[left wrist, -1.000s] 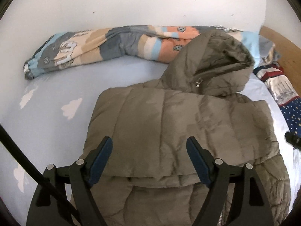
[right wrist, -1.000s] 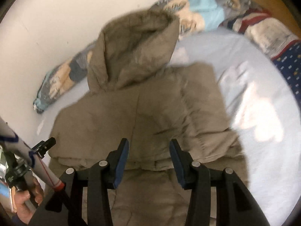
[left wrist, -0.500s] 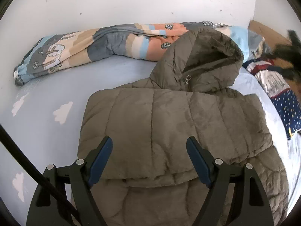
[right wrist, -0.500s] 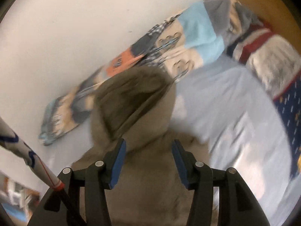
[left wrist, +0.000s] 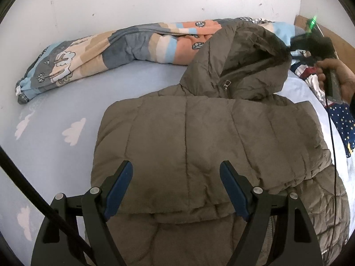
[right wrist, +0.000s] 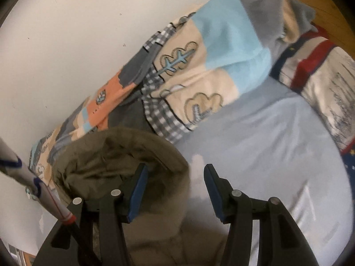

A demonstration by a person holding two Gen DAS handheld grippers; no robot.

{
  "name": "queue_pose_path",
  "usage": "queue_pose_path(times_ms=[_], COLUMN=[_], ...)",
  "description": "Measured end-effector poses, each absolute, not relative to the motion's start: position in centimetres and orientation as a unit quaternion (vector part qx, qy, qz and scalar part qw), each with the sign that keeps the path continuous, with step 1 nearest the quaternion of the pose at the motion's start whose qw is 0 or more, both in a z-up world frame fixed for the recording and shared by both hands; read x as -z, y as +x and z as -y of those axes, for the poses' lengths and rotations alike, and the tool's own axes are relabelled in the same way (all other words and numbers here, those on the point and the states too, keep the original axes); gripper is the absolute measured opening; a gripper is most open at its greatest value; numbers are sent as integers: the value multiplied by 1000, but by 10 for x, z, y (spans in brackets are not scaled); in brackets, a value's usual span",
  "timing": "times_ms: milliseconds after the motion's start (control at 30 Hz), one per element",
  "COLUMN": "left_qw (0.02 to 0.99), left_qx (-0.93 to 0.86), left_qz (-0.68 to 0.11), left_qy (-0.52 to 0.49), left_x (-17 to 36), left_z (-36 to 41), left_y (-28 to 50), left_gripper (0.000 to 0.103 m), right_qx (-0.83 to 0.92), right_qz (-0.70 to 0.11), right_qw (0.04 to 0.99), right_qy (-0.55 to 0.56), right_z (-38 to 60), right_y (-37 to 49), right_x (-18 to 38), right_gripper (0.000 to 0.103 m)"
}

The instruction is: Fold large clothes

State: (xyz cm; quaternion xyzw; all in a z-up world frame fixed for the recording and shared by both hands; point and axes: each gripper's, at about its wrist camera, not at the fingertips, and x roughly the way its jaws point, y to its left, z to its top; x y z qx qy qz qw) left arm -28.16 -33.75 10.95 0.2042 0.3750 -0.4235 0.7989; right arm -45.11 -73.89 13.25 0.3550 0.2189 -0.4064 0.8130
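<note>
Olive puffer jacket (left wrist: 208, 146) lying folded on a pale blue sheet (left wrist: 55, 137), my two grippers poised above it.

In my left wrist view the jacket fills the centre and lower frame, its hood (left wrist: 241, 59) propped up at upper right against a rolled patchwork quilt (left wrist: 115, 51) along the white wall. My left gripper (left wrist: 176, 188) hangs over the jacket's folded lower edge, jaws spread wide, nothing between them. At the right edge a hand (left wrist: 339, 79) holds my right gripper (right wrist: 175, 190) beside the hood. In my right wrist view, which is blurred, that gripper's jaws stand apart with the hood's rim under the left one, clamping nothing; they have just narrowed slightly.
</note>
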Motion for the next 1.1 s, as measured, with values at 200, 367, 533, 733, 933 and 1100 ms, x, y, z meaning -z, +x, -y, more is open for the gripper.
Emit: queue_pose_path(times_ms=[200,367,533,733,933,1100], left_qw=[801,800,806,822,817,794], left_qx=[424,433,431,422,446,474], left_qz=[-378,-386,-385,-378,-365,-371], left_qy=[188,157,130,49,15,85], left_x=[-113,-123,-138,-165,-177,-152], left_z=[335,328,317,287,282,318], left_y=[-279,-278,-271,-252,-255,-282], left_gripper=[80,80,80,80,80,80], right_qx=[425,396,344,294,273,255], right_qz=[-233,-229,-222,-249,-330,-397], right_qw=[835,866,900,918,899,878], right_qy=[260,204,150,91,95,81], right_z=[702,640,560,452,390,383], right_y=[-434,-438,-453,-493,-518,-506], right_x=[-157,-188,-212,-191,-98,-49], right_gripper=[7,6,6,5,5,4])
